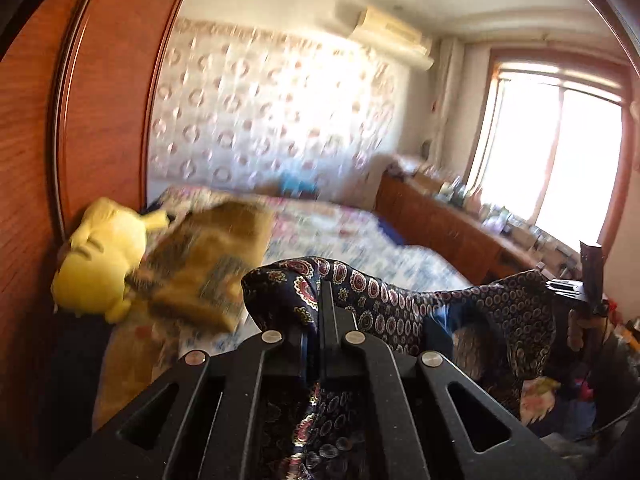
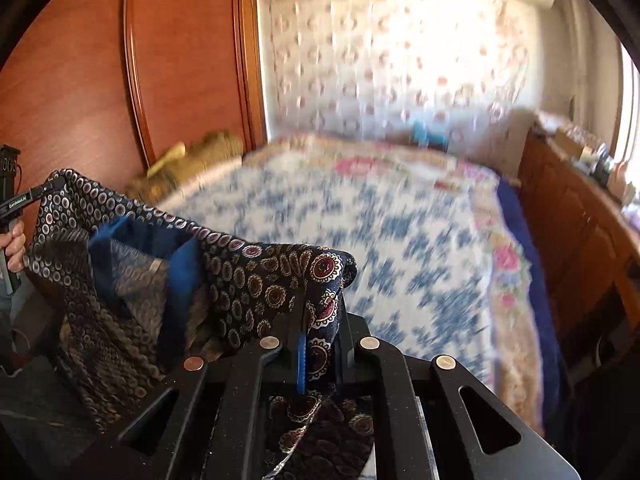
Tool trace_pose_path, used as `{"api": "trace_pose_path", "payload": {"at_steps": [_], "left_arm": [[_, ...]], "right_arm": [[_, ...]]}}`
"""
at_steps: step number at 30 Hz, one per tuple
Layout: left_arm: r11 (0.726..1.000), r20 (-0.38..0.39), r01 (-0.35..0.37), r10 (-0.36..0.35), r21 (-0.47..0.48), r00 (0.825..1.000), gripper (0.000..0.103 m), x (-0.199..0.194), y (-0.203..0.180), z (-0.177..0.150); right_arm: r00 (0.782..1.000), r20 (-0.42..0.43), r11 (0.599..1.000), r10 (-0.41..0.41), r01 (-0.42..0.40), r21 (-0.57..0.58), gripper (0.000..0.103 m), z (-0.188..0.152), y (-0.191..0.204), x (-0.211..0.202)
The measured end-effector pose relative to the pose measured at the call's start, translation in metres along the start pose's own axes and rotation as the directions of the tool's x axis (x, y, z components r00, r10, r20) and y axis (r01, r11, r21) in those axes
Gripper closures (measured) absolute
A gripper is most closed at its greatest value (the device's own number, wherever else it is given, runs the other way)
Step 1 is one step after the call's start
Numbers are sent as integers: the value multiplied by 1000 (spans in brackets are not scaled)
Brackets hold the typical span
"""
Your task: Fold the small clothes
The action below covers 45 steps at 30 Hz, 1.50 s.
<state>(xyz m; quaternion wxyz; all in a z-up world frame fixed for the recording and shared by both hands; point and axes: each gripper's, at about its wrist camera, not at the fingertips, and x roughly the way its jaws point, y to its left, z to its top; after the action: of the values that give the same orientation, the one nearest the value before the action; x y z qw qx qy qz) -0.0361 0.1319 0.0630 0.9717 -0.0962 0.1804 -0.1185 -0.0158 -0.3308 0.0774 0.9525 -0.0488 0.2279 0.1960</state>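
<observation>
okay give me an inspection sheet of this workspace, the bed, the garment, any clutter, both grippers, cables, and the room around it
Surface: bed with blue floral cover, blurred.
Job's things: dark patterned garment, blue lining showing, stretched in the air between both grippers.
Clutter: yellow plush toy and brownish folded cloth by the headboard.
Grippers: left gripper shut on garment; right gripper shut on garment.
Cables: nothing seen for certain.
Surroundings: wooden headboard, patterned curtain, air conditioner, bright window, crowded wooden cabinet.

Patterned garment [image 2: 248, 276] between both grippers

Sunlit window [image 1: 560, 152], patterned bed [image 2: 360, 216], wooden wardrobe [image 1: 100, 100]
</observation>
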Motion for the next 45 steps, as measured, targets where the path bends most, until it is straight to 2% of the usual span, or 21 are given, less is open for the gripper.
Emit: {"api": "trace_pose_path", "payload": {"at_steps": [3, 8, 11, 15, 16, 19, 21, 22, 24, 25, 27, 28, 29, 30, 32, 35, 37, 39, 40, 45], "left_arm": [[999, 78, 7, -10, 34, 997, 99, -25, -15, 22], [997, 136, -37, 27, 72, 990, 99, -39, -19, 48], [995, 150, -53, 40, 82, 988, 99, -30, -14, 71], [987, 164, -115, 96, 111, 982, 99, 9, -11, 122], [984, 169, -141, 121, 113, 978, 99, 18, -11, 133], [964, 158, -215, 191, 153, 969, 99, 77, -11, 174], [951, 127, -264, 246, 159, 961, 99, 127, -2, 191], [947, 87, -276, 264, 164, 960, 98, 157, 4, 193], [949, -15, -272, 278, 160, 960, 84, 208, 18, 187], [957, -68, -245, 258, 155, 964, 79, 231, 26, 177], [971, -148, -195, 215, 136, 965, 61, 259, 39, 150], [979, -189, -162, 183, 122, 965, 59, 269, 44, 132], [981, -224, -151, 176, 124, 959, 51, 275, 47, 114], [980, -249, -142, 173, 139, 953, 35, 279, 48, 98], [979, -285, -125, 167, 162, 944, 24, 281, 49, 73], [977, -335, -122, 176, 177, 926, 24, 278, 51, 45], [977, -332, -121, 174, 176, 927, 24, 270, 47, 35], [980, -332, -111, 161, 166, 930, 24, 264, 41, 27], [981, -336, -106, 157, 165, 929, 24, 262, 39, 24], [985, -364, -74, 126, 153, 923, 24, 256, 28, 5]], "right_arm": [[996, 89, 1000, -5, 5, 8, 94, 16, -4, -36], [982, 188, 999, -32, 38, -30, 95, 37, -4, -79], [974, 221, 996, -45, 60, -62, 95, 53, -3, -91], [963, 255, 988, -81, 112, -111, 95, 99, -11, -89], [960, 260, 983, -101, 136, -121, 95, 113, -13, -85], [954, 250, 967, -169, 209, -145, 95, 167, -23, -52], [946, 225, 951, -232, 269, -150, 95, 203, -28, -10], [950, 191, 950, -246, 275, -144, 94, 217, -35, 16], [957, 71, 950, -282, 289, -119, 89, 231, -51, 82], [951, 16, 946, -309, 309, -102, 75, 230, -59, 108], [924, -104, 929, -369, 364, -65, 67, 214, -74, 162], [915, -137, 925, -380, 378, -43, 67, 199, -80, 182], [914, -158, 927, -374, 375, -24, 67, 186, -82, 194], [918, -176, 933, -356, 360, -13, 67, 173, -83, 204], [921, -215, 945, -324, 327, -22, 67, 146, -81, 222], [924, -254, 956, -286, 293, -11, 66, 118, -93, 232], [933, -257, 965, -253, 264, 7, 56, 106, -104, 231], [940, -253, 970, -230, 242, 17, 54, 92, -102, 220], [943, -251, 972, -219, 233, 25, 49, 78, -113, 201], [953, -256, 981, -162, 183, 59, 47, 60, -108, 173]]}}
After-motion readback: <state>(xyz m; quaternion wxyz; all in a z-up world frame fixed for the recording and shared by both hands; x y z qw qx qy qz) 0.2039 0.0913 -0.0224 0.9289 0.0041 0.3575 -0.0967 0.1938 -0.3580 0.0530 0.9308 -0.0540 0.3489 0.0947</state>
